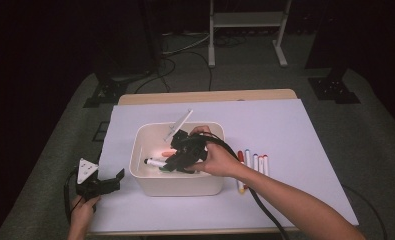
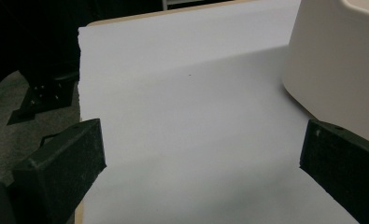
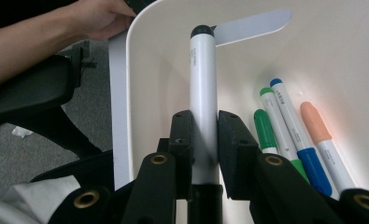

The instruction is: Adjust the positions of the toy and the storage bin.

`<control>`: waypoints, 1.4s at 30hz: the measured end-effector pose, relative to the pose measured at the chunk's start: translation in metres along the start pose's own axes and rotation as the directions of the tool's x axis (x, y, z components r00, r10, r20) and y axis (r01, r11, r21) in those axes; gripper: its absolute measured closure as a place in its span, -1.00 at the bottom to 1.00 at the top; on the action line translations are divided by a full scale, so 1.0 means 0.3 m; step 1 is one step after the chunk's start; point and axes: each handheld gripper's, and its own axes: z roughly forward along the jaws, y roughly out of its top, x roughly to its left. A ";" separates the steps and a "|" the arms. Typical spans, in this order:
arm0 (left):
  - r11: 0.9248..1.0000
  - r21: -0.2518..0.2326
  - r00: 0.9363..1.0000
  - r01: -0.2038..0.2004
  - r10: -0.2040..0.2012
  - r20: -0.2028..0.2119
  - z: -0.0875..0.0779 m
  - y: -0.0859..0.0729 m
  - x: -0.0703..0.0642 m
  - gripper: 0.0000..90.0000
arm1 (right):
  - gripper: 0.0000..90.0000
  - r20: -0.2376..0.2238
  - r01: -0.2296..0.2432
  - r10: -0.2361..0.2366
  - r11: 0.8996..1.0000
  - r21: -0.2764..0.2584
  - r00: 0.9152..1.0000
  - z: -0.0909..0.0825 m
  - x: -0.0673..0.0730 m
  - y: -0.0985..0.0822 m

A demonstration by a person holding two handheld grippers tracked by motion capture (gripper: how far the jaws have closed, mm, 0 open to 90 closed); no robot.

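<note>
Inside the cream plastic bin, the right claw clamps mid-barrel a white black-capped marker (light, stiff, likely slick); at nine o'clock, the left claw rests agape, empty.

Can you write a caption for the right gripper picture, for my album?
Right gripper clamps a white marker with a black end inside the white bin, beside green, blue and orange markers.
</note>
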 end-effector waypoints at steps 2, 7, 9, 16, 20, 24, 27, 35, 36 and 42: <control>1.000 0.002 1.000 -0.001 0.001 0.000 0.000 0.000 0.000 -1.00 | 0.68 -0.001 -0.001 0.001 1.000 0.009 1.000 0.013 -0.003 0.003; 1.000 0.000 1.000 0.001 -0.001 0.001 0.000 0.000 0.000 -1.00 | 0.68 -0.009 -0.003 0.003 1.000 0.031 1.000 0.038 -0.015 0.009; 1.000 -0.001 1.000 0.001 -0.001 0.001 0.000 0.000 0.000 -1.00 | 0.68 -0.017 -0.004 0.005 0.999 0.043 1.000 0.051 -0.020 0.011; 1.000 -0.002 1.000 0.003 -0.003 0.002 0.000 0.000 0.001 -1.00 | 0.68 -0.023 -0.006 0.008 0.997 0.079 1.000 0.084 -0.025 0.011; 1.000 -0.003 1.000 0.002 -0.002 0.003 0.000 0.000 0.001 -1.00 | 0.67 -0.022 -0.002 0.004 0.996 0.090 1.000 0.098 -0.023 0.012; 1.000 -0.003 1.000 0.002 -0.002 0.004 0.000 0.000 0.001 -1.00 | 0.67 -0.017 0.002 0.000 0.994 0.106 1.000 0.110 -0.023 0.011; 1.000 -0.005 1.000 0.003 -0.003 0.004 -0.001 -0.001 0.001 -1.00 | 0.54 -0.020 -0.001 0.003 0.994 0.107 1.000 0.108 -0.025 0.011; 1.000 -0.004 1.000 0.002 -0.002 0.004 0.000 0.000 0.001 -1.00 | 0.29 0.012 -0.015 0.015 0.999 0.046 1.000 0.018 -0.024 -0.005; 1.000 -0.003 1.000 0.002 -0.002 0.004 0.000 0.000 0.000 -1.00 | 0.26 0.009 -0.024 0.024 0.999 0.031 1.000 -0.001 -0.025 -0.009; 1.000 0.000 1.000 0.000 0.000 0.002 0.000 0.000 0.000 -1.00 | 0.09 0.024 -0.058 0.059 0.998 -0.025 0.998 -0.120 -0.031 -0.050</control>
